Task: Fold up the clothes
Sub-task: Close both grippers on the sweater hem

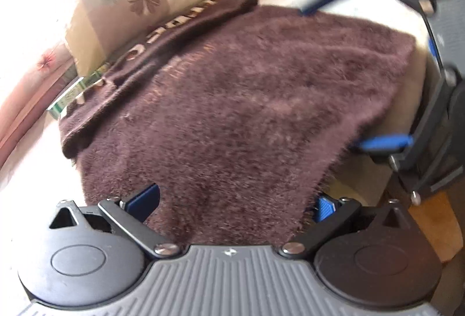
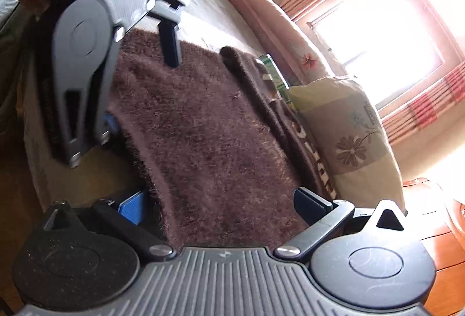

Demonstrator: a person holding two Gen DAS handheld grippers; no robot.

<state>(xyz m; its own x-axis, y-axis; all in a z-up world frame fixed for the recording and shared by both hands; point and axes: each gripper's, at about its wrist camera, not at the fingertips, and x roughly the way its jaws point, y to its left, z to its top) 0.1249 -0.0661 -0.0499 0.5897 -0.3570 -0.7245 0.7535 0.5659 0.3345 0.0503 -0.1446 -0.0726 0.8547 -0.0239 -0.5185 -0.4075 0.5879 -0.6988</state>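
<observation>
A brown fuzzy sweater (image 1: pixel 232 101) lies spread on a cream bed (image 1: pixel 407 101), seen again in the right wrist view as the sweater (image 2: pixel 209 135). One sleeve with pale lettering (image 1: pixel 157 37) is folded along its far side. My left gripper (image 1: pixel 235 202) is open at the sweater's near edge, fabric between its widely spread fingers. My right gripper (image 1: pixel 351 69) stands open at the adjoining edge, one blue pad (image 1: pixel 383 141) at the hem. From the right wrist, the right gripper (image 2: pixel 221 208) straddles the cloth, and the left gripper (image 2: pixel 139 85) is open.
A beige flowered pillow (image 1: pixel 139 5) and a green box (image 1: pixel 72 92) lie beyond the folded sleeve. A pink bolster (image 2: pixel 276 25) runs along the bed's far side under a bright window with red checked curtains (image 2: pixel 421 106). Orange wood (image 2: pixel 436 258) shows beside the bed.
</observation>
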